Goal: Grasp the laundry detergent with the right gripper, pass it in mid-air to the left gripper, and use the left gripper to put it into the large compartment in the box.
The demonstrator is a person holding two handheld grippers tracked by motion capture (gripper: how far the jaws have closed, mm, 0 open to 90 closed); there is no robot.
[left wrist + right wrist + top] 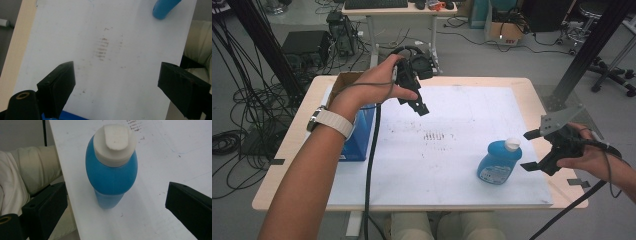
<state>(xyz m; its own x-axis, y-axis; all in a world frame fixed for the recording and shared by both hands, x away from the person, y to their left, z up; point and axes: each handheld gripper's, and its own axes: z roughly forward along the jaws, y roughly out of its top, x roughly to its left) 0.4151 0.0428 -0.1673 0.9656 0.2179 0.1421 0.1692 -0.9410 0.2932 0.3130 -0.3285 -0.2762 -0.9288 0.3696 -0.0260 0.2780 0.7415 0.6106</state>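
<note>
A blue bottle [499,161] with a white flip cap stands upright near the front right of the white board [462,110]. My right gripper [529,150] hovers just right of it, jaws wide apart and pointing at the bottle, nothing between them. In the right gripper view the bottle [111,172] stands ahead of the open right gripper [116,205], near the board's edge. My left gripper [418,104] is held above the board's back left, tilted down and open. In the left gripper view the left gripper [116,85] frames bare stained board, with the bottle [163,8] at the top.
A blue box [359,135] sits at the board's left edge under my left forearm, with an open cardboard box [343,80] behind it. A patch of dark smudges [435,135] marks the board's middle. Pale trousers [25,177] show beyond the table's front edge.
</note>
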